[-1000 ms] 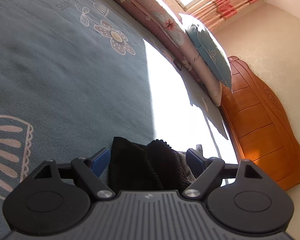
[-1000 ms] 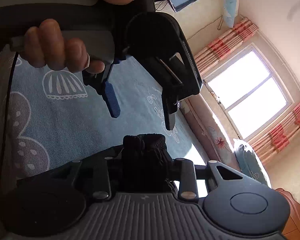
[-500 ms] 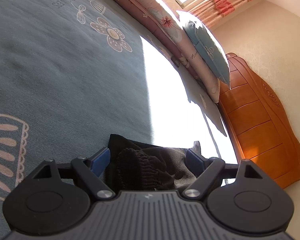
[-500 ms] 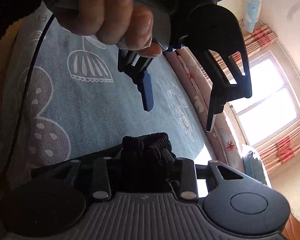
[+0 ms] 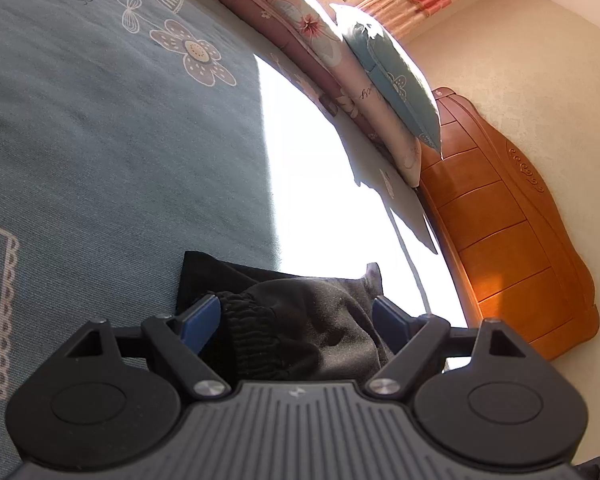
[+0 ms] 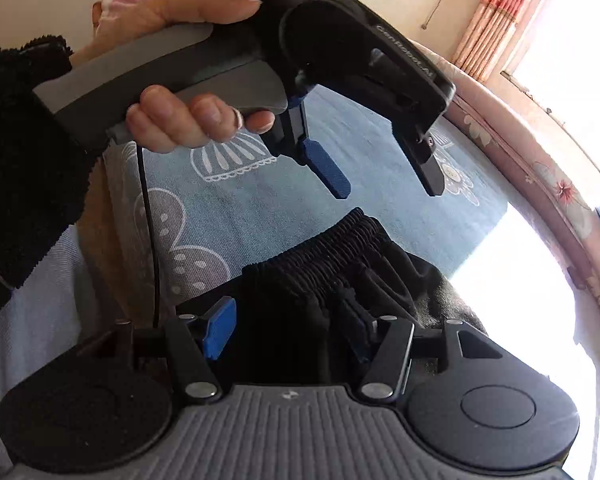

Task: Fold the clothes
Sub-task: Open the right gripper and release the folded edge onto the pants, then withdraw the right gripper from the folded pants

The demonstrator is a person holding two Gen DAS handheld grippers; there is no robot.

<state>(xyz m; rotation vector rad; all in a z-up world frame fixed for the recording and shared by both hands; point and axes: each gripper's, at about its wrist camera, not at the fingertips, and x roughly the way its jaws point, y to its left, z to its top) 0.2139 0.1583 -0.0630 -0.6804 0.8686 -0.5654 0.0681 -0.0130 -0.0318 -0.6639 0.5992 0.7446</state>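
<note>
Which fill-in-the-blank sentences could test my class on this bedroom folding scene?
1. The garment lying between the fingers of the right hand-held gripper is ____ in colour.
2. The bedspread under it is printed with ____ and the word FLOWERS.
3. The headboard is made of ____.
4. In the right wrist view, the left hand-held gripper hovers with its jaws ____.

Missing words: black; flowers; wood; open

Black claw (image 6: pixel 384 178) with blue pads (image 6: pixel 327 167), grey ribbed housing, silver screws, thin black cable (image 6: pixel 151 216); fuzzy black sleeve (image 6: pixel 24 152).
</note>
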